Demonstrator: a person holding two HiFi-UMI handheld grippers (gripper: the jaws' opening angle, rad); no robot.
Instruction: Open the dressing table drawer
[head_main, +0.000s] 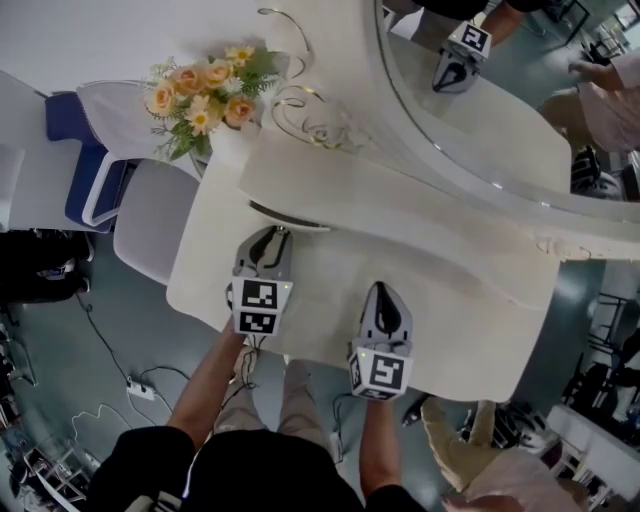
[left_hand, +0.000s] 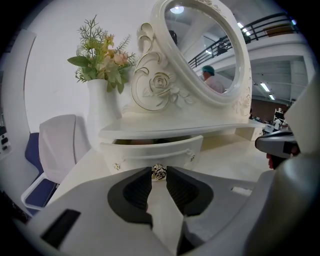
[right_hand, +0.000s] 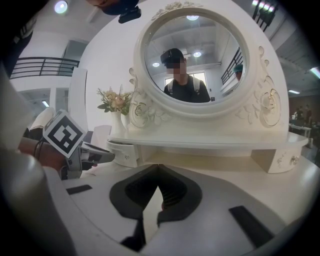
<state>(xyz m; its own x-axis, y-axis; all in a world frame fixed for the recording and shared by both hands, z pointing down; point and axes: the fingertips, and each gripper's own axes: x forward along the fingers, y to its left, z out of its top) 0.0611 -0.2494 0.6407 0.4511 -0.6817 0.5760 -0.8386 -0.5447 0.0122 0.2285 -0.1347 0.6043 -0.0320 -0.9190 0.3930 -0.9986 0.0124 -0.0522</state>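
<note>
Head view: holds the left tongs (head_main: 274, 234) tip-first against the drawer (head_main: 305, 226), at the left end of the shelf (head_main: 400, 200) under the mirror (head_main: 480, 100). Shows a dark slit along the drawer's top edge, so probably already out a little. Hovers the right tongs (head_main: 384, 292) over bare tabletop (head_main: 450, 300), apart from the drawer and touching nothing. Leaves the flowers (head_main: 205, 90) beyond the drawer, off the pull path.

Left gripper view: pinches the knob (left_hand: 158, 172) between the two pads, right at the tips, at the middle of the drawer (left_hand: 150, 150). Shows shadow between the drawer and the shelf above it: ajar, not far. Catches the right tongs (left_hand: 280, 142) at the right edge, idle.

Right gripper view: closed tip to tip on nothing, with only tabletop ahead. Takes in the left tongs (right_hand: 107, 156) at the left, nose on the drawer (right_hand: 125, 154).

Step in hand, as a judgement: the pull itself, barely begun. Next, calls for drawing the left tongs straight back toward the body, level with the tabletop, without loosening the pinch. Looks a shallow hold on a small knob, so could slip off if jerked or tilted. Asks nothing of the right tongs beyond staying clear of the drawer.
</note>
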